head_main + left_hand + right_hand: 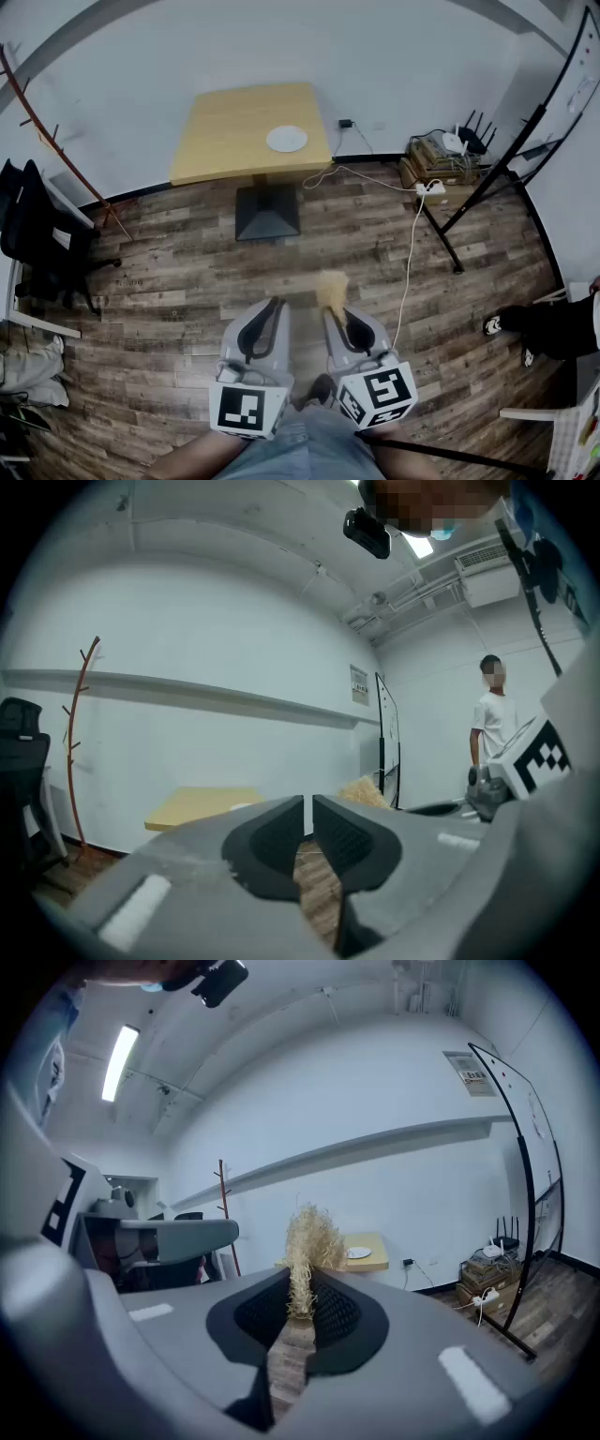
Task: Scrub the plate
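Observation:
A white plate (287, 139) lies on a small yellow table (234, 131) by the far wall, well away from both grippers. My right gripper (336, 314) is shut on a tuft of straw-coloured scrubber (330, 288), which sticks out past its tips. In the right gripper view the scrubber (309, 1241) stands between the pads, with the plate (357, 1253) small behind it. My left gripper (278, 302) is held beside the right one over the wooden floor. In its own view the left gripper (307, 803) shows a thin slit between its pads, with nothing in it.
A black chair (37, 234) and a coat rack (56, 141) stand at the left. A white cable and power strip (431, 187) trail to boxes with routers (445, 155) at the right, beside a black frame stand (497, 169). A person (487, 724) stands off to the right.

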Tool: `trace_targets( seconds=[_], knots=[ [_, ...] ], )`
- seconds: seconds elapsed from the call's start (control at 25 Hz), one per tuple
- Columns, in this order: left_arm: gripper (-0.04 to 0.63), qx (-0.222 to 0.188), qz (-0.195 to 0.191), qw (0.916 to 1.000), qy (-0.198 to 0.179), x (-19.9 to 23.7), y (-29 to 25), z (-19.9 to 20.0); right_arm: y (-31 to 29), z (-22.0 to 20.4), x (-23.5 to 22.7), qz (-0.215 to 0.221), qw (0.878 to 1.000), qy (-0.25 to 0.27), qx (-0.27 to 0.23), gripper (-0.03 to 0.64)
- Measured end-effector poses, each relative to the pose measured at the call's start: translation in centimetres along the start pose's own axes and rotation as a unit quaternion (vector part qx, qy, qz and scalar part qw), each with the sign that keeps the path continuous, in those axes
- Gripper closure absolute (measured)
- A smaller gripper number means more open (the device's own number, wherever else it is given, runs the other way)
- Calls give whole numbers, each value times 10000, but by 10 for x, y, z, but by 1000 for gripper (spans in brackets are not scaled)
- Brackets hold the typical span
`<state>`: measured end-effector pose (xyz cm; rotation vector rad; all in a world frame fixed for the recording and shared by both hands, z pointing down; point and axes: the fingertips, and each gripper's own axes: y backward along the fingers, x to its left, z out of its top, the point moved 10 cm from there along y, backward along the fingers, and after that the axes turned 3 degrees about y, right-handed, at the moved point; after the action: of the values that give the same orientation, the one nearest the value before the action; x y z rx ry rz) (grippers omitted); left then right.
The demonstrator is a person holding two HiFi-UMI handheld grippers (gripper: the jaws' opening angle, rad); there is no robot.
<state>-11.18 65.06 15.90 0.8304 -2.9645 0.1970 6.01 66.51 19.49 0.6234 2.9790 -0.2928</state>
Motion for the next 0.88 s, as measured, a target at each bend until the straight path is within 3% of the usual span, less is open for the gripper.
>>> trace_targets(
  seconds=[0.52,0.88],
  knots=[
    [543,88,330,9994,92,-36,-22,-8,9,-2,-42,338,9994,-31,78,572],
    [543,383,402,9983,195,-11,-54,-20,-25,-11,-63,268,9985,-457,132,571]
  ],
)
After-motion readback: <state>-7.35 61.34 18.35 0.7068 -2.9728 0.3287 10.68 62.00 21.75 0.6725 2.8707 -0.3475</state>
